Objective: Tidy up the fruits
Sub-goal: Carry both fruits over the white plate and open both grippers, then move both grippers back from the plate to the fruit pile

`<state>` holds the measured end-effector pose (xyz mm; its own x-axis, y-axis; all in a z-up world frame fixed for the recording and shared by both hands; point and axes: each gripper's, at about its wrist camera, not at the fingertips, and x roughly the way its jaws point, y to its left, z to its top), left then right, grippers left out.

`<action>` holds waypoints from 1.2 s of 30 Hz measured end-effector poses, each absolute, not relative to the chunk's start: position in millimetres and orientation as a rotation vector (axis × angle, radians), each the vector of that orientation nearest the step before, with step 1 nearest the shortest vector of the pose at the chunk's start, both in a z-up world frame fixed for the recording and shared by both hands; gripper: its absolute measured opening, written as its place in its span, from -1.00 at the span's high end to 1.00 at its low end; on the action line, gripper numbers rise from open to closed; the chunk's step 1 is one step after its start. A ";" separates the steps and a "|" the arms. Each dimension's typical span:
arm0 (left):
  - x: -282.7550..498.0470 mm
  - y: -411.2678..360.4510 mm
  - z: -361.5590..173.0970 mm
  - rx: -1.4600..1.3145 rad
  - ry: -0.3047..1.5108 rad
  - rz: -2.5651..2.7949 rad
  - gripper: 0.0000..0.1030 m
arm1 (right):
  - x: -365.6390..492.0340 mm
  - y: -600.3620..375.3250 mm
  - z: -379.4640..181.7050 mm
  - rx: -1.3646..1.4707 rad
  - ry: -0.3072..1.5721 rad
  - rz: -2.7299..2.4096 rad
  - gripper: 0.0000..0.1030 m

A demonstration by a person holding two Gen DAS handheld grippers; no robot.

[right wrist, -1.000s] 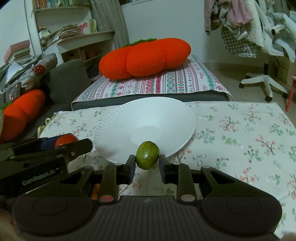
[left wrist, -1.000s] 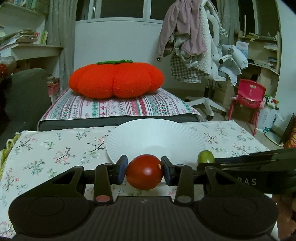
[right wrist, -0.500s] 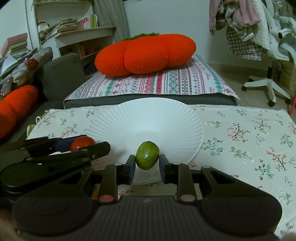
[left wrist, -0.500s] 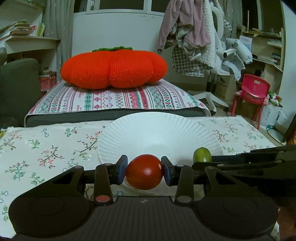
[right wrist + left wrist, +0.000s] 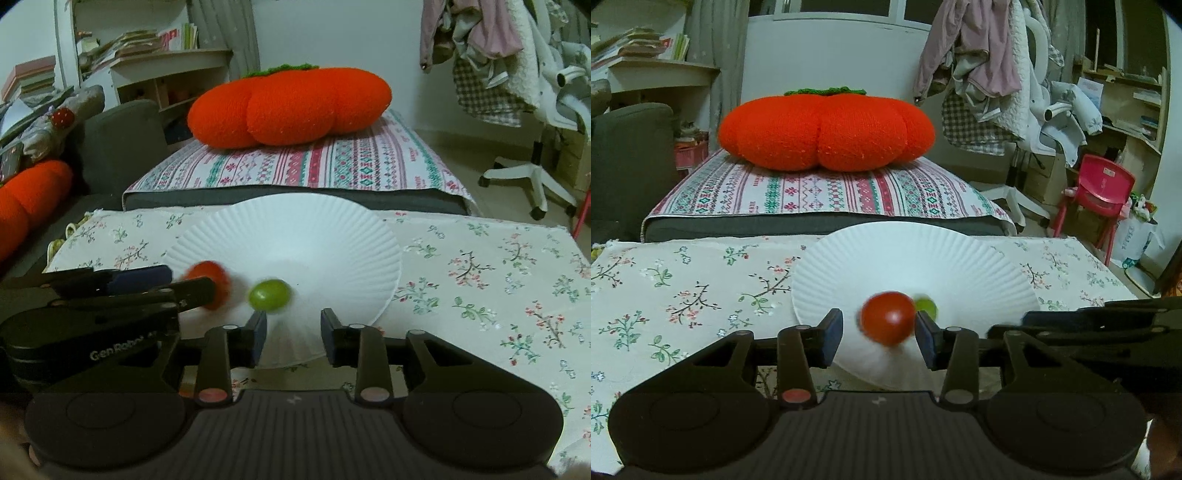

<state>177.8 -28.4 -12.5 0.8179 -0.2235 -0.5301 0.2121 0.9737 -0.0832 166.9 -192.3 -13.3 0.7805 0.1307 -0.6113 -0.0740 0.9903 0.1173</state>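
Observation:
A red tomato [image 5: 887, 318] is blurred, free between the open jaws of my left gripper [image 5: 880, 336], over the near edge of the white paper plate [image 5: 923, 254]. A small green fruit [image 5: 269, 294] is blurred too, just ahead of my open right gripper [image 5: 293, 336], over the same plate [image 5: 314, 229]. The green fruit also shows in the left wrist view [image 5: 927, 308], and the tomato in the right wrist view [image 5: 208, 275], partly behind the left gripper's fingers [image 5: 140, 275]. Neither fruit is held.
The plate lies on a floral tablecloth [image 5: 683, 288]. Behind it stands a bench with a striped cover [image 5: 820, 192] and an orange pumpkin cushion [image 5: 827, 134]. A red child's chair [image 5: 1100, 192] and a clothes-laden office chair [image 5: 524, 92] stand at the right.
Both grippers have opened over the plate. The tomato and the green fruit have left the jaws and are dropping or rolling, blurred. Both grippers moved forward over the plate's near edge.

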 end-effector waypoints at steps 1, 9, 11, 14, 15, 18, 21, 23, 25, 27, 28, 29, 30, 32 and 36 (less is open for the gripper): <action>178.9 -26.2 -12.1 -0.028 0.569 -0.228 0.40 | 166.6 -195.3 -11.6 0.096 0.663 0.103 0.37; 178.2 -10.2 -2.3 -0.087 0.607 -0.180 0.29 | 165.0 -216.5 -4.6 0.183 0.649 0.047 0.12; 175.6 -7.9 1.0 -0.090 0.620 -0.161 0.19 | 162.1 -216.6 -2.2 0.193 0.641 0.053 -0.02; 167.9 -4.1 4.9 -0.095 0.630 -0.142 0.07 | 156.3 -214.2 3.2 0.190 0.623 0.058 -0.21; 165.3 -3.4 5.6 -0.093 0.635 -0.136 0.03 | 153.6 -213.5 5.0 0.189 0.617 0.061 -0.23; 154.5 0.0 8.6 -0.081 0.649 -0.111 -0.10 | 145.8 -212.9 9.0 0.202 0.607 0.071 -0.37; 143.2 3.7 12.2 -0.066 0.651 -0.095 -0.18 | 137.1 -210.8 12.6 0.205 0.605 0.087 -0.44; 135.8 4.8 14.2 -0.045 0.652 -0.074 -0.22 | 130.5 -207.7 15.4 0.194 0.600 0.097 -0.54; 128.0 4.4 15.5 -0.022 0.653 -0.056 -0.29 | 123.3 -206.0 18.1 0.187 0.592 0.100 -0.58; 121.0 5.0 15.8 -0.014 0.660 -0.050 -0.34 | 116.2 -205.7 19.4 0.198 0.592 0.103 -0.62; 117.3 5.1 15.8 -0.015 0.665 -0.050 -0.37 | 113.2 -205.4 19.4 0.206 0.597 0.106 -0.63; 113.0 5.6 16.1 -0.017 0.670 -0.052 -0.39 | 110.4 -204.8 19.2 0.210 0.605 0.108 -0.63; 108.8 5.8 16.8 -0.019 0.671 -0.050 -0.43 | 107.8 -203.9 18.9 0.209 0.612 0.106 -0.64; 100.9 6.9 17.6 -0.018 0.672 -0.046 -0.49 | 103.1 -201.5 17.6 0.209 0.619 0.101 -0.70; 87.7 10.7 18.4 -0.013 0.673 -0.032 -0.62 | 97.2 -196.8 16.3 0.220 0.631 0.107 -0.76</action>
<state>87.7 10.7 18.4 0.7814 -0.0336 -0.6231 0.0253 0.9994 -0.0222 97.2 -196.8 16.3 0.8027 0.1661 -0.5729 -0.0326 0.9712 0.2359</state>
